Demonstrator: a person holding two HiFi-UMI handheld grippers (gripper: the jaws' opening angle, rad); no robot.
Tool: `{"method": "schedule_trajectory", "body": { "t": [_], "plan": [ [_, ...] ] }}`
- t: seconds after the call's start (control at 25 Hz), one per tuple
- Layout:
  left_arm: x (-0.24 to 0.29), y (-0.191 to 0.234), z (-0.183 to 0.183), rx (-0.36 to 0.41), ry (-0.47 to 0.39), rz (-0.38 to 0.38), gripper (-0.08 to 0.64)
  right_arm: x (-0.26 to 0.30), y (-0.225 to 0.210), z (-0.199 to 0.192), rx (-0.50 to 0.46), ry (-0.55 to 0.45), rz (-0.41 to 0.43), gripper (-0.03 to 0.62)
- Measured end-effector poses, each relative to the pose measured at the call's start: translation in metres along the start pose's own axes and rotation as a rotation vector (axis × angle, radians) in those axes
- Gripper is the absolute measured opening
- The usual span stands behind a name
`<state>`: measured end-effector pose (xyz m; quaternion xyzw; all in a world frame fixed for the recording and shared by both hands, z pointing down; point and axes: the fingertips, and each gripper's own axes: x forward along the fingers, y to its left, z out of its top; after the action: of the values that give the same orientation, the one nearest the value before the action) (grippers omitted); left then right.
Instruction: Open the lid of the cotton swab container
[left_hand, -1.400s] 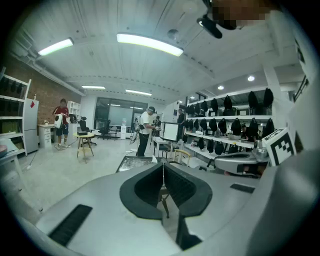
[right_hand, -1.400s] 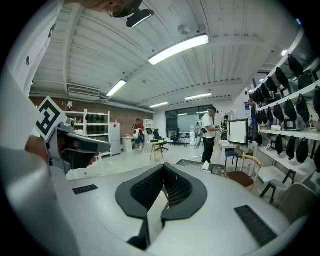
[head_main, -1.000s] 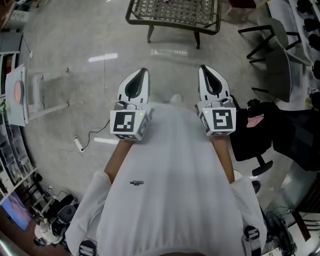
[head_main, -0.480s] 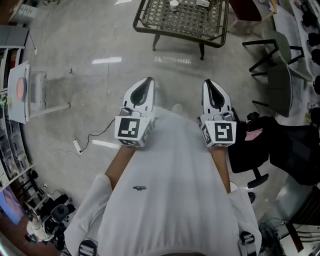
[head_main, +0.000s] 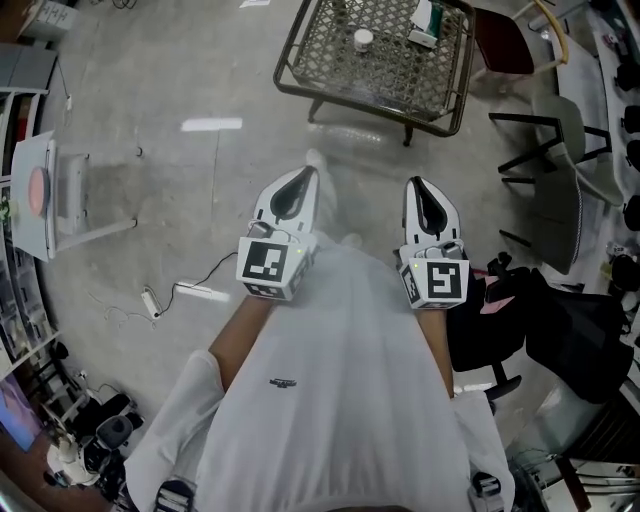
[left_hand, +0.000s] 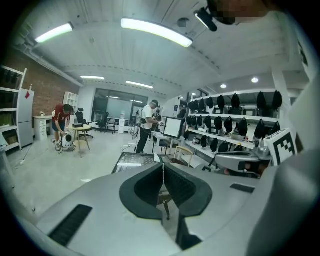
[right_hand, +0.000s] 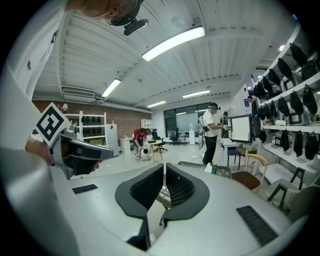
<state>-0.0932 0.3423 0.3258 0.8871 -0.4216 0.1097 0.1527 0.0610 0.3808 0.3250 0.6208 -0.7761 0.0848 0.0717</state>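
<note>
A small round white container (head_main: 362, 39) stands on a wire-mesh table (head_main: 300, 70) at the top of the head view, beside a green-and-white item (head_main: 425, 18). My left gripper (head_main: 303, 173) and right gripper (head_main: 420, 183) are held side by side in front of my white shirt, well short of the table. Both point toward it. In the left gripper view the jaws of the left gripper (left_hand: 162, 167) meet with nothing between them. The right gripper (right_hand: 164, 169) is also shut and empty in its own view. The mesh table (left_hand: 131, 161) shows beyond the jaws.
Grey chairs (head_main: 560, 130) stand at the right, and a black chair draped with dark cloth (head_main: 560, 320) is close to my right arm. A white stand (head_main: 50, 190) and a cable with a plug strip (head_main: 150, 298) lie on the floor at left. People (left_hand: 149, 125) stand far off.
Both grippers have moved forward across the floor toward the mesh table. More of the table top has come into view, with the items on it. The jaws stay shut.
</note>
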Motion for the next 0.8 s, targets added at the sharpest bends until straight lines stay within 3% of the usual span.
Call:
{"method": "schedule_trajectory", "body": {
  "t": [0.44,0.64,0.8],
  "plan": [
    [0.124,0.097,0.07,-0.014,0.008,-0.07,0.008,0.16,-0.03,0.054,-0.002,0.019,-0.031,0.0],
    [0.159,0.146,0.102,-0.017,-0.021,-0.068,0.008,0.225,-0.024,0.072,-0.026,0.036,0.002,0.0],
    [0.179,0.178,0.117,-0.019,-0.031,-0.09,0.009,0.269,-0.024,0.085,0.037,0.04,-0.014,0.0]
  ]
}}
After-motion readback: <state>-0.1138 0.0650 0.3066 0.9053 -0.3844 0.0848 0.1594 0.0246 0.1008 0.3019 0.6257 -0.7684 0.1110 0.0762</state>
